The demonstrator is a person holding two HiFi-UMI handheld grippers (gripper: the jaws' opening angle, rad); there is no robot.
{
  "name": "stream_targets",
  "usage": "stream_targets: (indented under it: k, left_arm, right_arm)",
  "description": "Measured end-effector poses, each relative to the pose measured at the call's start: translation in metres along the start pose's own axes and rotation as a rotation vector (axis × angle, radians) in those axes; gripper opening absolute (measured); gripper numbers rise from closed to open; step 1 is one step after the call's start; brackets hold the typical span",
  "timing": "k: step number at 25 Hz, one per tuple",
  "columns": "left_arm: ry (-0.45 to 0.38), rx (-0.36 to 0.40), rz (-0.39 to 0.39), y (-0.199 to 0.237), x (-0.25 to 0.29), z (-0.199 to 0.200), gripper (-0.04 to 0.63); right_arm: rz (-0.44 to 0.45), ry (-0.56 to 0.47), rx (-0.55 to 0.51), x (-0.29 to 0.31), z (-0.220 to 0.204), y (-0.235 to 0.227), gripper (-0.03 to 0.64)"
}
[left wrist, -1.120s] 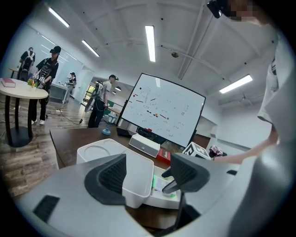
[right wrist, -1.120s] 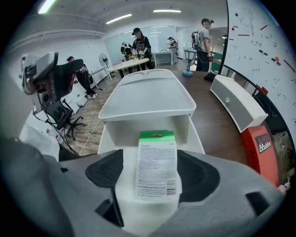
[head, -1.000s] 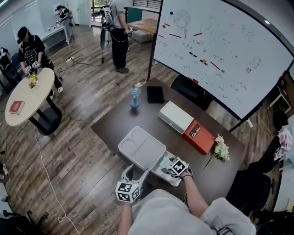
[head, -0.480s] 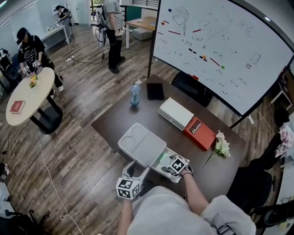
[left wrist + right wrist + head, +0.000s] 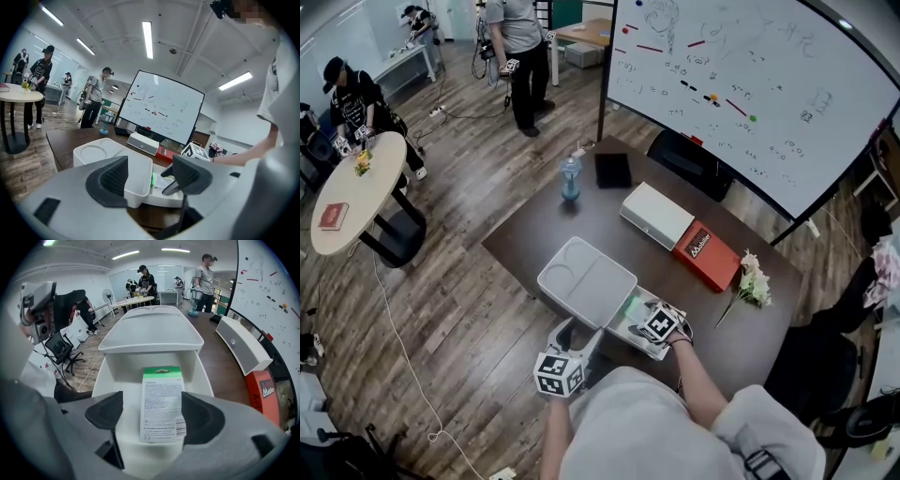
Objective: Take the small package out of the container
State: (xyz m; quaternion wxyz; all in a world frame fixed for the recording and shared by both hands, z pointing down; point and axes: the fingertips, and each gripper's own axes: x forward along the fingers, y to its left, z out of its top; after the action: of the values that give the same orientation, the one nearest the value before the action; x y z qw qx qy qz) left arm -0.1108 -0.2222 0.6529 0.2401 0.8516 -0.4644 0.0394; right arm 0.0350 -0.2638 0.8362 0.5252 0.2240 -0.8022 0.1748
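right gripper [image 5: 152, 414]: my jaws wide apart, straddling the small package [image 5: 161, 401], nothing clamped
small package: lying flat in the open white container [image 5: 107, 376], green end towards the lid [image 5: 150, 333]
left gripper [image 5: 150, 176]: my jaws apart, container's near corner between them
container: on the dark table [image 5: 534, 234], near its edge

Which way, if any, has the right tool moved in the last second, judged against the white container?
No. The right tool sits at the same offset from the white container as before; only the whole view has shifted.
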Motion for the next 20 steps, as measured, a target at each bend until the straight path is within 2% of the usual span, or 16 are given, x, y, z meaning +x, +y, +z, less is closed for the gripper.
stream_targets:
  k: [7,13,17,20]
  left_arm:
    - [0.01,0.011,0.002,-0.0038,0.0017,-0.0016,0.275]
    - [0.005,0.012,0.011,0.0002,0.0017,-0.0001,0.275]
    - [0.013,0.015,0.005,-0.0009,0.0045,-0.0023,0.275]
    - [0.018,0.015,0.005,-0.002,0.0028,-0.0049,0.275]
  right_arm:
    - [-0.047,-0.011,-0.035,0.0019,0.0028,-0.0046,0.388]
    - [-0.018,-0.012,-0.042,0.0025,0.0039,-0.0034,0.382]
    - [0.014,-0.008,-0.053,-0.002,0.0056,0.0031,0.351]
    - [-0.006,0.001,-0.055,-0.0028,0.0003,0.0023,0.347]
